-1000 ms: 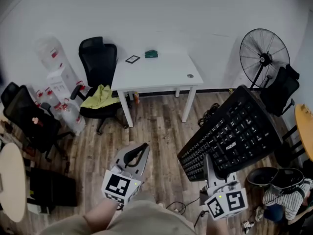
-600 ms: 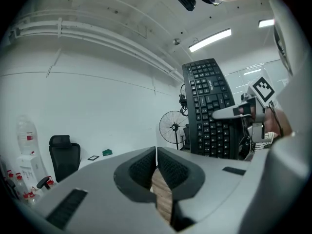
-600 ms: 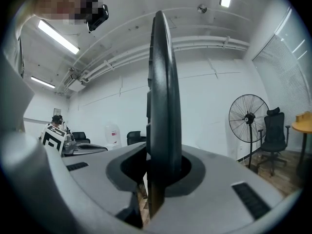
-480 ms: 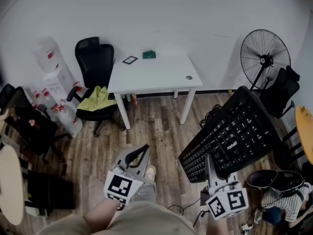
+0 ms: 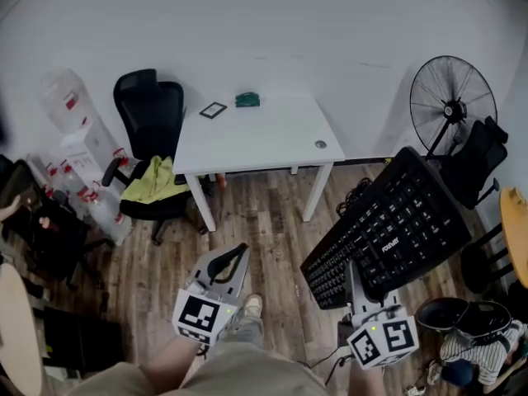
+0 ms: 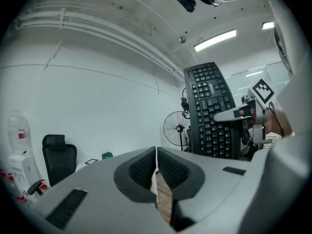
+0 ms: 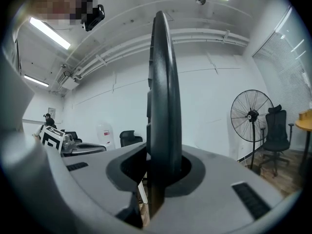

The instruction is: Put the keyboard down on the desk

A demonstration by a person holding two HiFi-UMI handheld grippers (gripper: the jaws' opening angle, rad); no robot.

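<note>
While the keyboard [image 5: 388, 229] hangs clear of the desk [image 5: 264, 134]: we judge a slip the main risk, since one narrow pinch at its near end carries the whole long board, which could swing or drop to the floor short of the desk.
Desk corner: we could knock the board's far end on the desk's right front corner if we bring it in low.
Desk top: a green thing [image 5: 247, 99] and a dark square [image 5: 213, 110] lie by the desk's far edge, and a landing there would shove them.
Keyboard place: in the air, right of the desk and nearer us, well apart from it.
Keyboard look: black, full-size, tilted, keys facing up at us.
Right gripper [image 7: 163, 165]: jaws clamped on the keyboard's edge.
Left gripper [image 6: 156, 172]: we see its jaws pressed together on nothing, in front of the desk.
</note>
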